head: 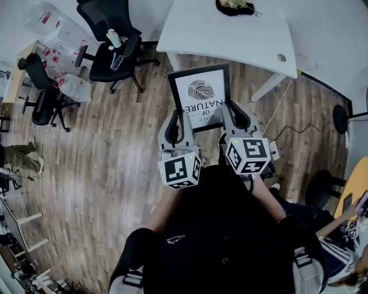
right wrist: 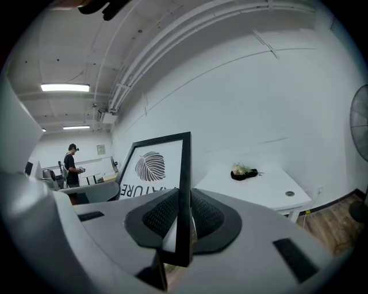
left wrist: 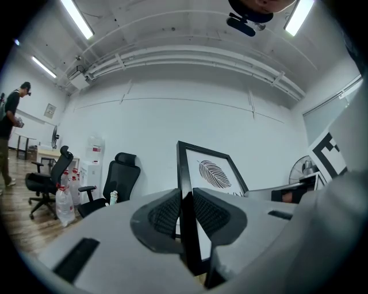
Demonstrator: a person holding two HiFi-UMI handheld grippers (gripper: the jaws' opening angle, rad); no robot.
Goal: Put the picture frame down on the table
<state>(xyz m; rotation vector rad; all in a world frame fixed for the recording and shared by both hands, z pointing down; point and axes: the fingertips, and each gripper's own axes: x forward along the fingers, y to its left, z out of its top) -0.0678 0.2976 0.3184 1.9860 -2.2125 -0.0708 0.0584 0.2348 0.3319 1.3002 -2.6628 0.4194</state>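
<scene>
A black picture frame [head: 201, 96] with a leaf print and lettering is held in the air over the wooden floor, short of the white table [head: 230, 34]. My left gripper [head: 179, 123] is shut on the frame's left edge [left wrist: 185, 195]. My right gripper [head: 230, 115] is shut on its right edge [right wrist: 184, 189]. The frame stands roughly upright between the two grippers, its printed face toward me. The table's near edge lies just beyond the frame's top.
A dark dish with greenery [head: 234, 7] sits at the table's far side [right wrist: 246, 171]. Black office chairs [head: 112, 49] stand to the left. A cable and power strip [head: 275, 150] lie on the floor at the right. A person [right wrist: 72, 166] stands far off.
</scene>
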